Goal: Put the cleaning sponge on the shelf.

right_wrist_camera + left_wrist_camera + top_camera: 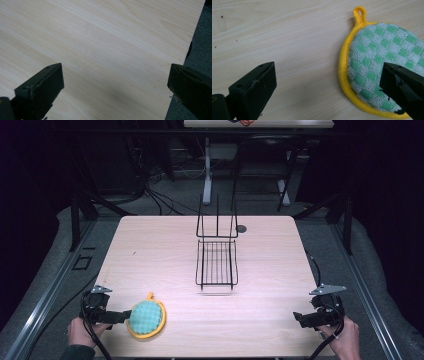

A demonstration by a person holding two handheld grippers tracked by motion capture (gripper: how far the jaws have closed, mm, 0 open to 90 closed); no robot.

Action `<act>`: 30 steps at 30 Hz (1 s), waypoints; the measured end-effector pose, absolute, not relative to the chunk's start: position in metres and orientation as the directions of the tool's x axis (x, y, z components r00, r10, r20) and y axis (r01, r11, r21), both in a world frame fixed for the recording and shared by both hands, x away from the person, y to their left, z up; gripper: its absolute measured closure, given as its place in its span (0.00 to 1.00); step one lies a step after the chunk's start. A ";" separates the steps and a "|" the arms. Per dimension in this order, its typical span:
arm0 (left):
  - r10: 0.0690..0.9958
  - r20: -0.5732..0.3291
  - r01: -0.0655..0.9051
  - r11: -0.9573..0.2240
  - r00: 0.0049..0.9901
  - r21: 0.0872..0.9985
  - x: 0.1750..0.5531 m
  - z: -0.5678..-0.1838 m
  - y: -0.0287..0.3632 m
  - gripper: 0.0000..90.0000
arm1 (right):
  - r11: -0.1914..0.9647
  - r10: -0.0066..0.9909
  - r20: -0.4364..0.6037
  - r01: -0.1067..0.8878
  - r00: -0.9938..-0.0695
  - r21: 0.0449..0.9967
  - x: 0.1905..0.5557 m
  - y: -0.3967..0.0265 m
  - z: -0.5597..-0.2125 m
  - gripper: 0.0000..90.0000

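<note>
A: Where is the pot holder (pixel 146 318) lying?
B: It is lying flat near the front left corner of the wooden table (pixel 270 255), a little in from the near edge. The left gripper (pixel 123 317) is sitting just beside it, its jaws standing wide apart with nothing pressed between them; in the left gripper view one jaw is hovering over the green checked pad (pixel 384 55), the other over bare wood.
A: Which way is it pointing?
B: Its yellow hanging loop (pixel 359 12) is pointing away from the person, toward the black wire rack (pixel 216 262) at mid-table, and its long axis is running that way too.
A: And the room around it?
B: Open tabletop is stretching between pad and rack. The right gripper (pixel 300 319) is waiting near the front right corner, jaws apart, one over the table's edge.
</note>
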State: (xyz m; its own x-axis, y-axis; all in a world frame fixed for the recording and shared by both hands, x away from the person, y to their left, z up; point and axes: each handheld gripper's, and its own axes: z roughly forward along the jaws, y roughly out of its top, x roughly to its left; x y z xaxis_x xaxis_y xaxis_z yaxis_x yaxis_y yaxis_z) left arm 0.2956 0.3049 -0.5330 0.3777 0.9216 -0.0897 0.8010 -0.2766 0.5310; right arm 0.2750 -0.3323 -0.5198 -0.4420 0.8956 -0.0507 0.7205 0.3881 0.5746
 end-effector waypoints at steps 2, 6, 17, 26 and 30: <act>0.922 -0.092 0.805 -0.277 0.377 0.524 0.296 -0.533 0.304 0.00 | 0.393 0.893 -0.049 0.722 -0.448 0.569 0.275 -0.331 -0.520 0.00; 0.918 -0.104 0.811 -0.280 0.383 0.515 0.300 -0.538 0.300 0.01 | 0.401 0.889 -0.048 0.723 -0.456 0.562 0.276 -0.328 -0.521 0.00; 0.906 -0.139 0.815 -0.281 0.399 0.507 0.306 -0.545 0.292 0.28 | 0.406 0.882 -0.044 0.711 -0.468 0.574 0.274 -0.323 -0.518 0.00; 0.887 -0.193 0.815 -0.275 0.420 0.510 0.306 -0.546 0.292 0.50 | 0.408 0.881 -0.045 0.707 -0.472 0.578 0.274 -0.323 -0.517 0.00; 0.882 -0.191 0.810 -0.283 0.430 0.514 0.302 -0.546 0.287 0.66 | 0.399 0.885 -0.044 0.707 -0.464 0.584 0.272 -0.324 -0.515 0.01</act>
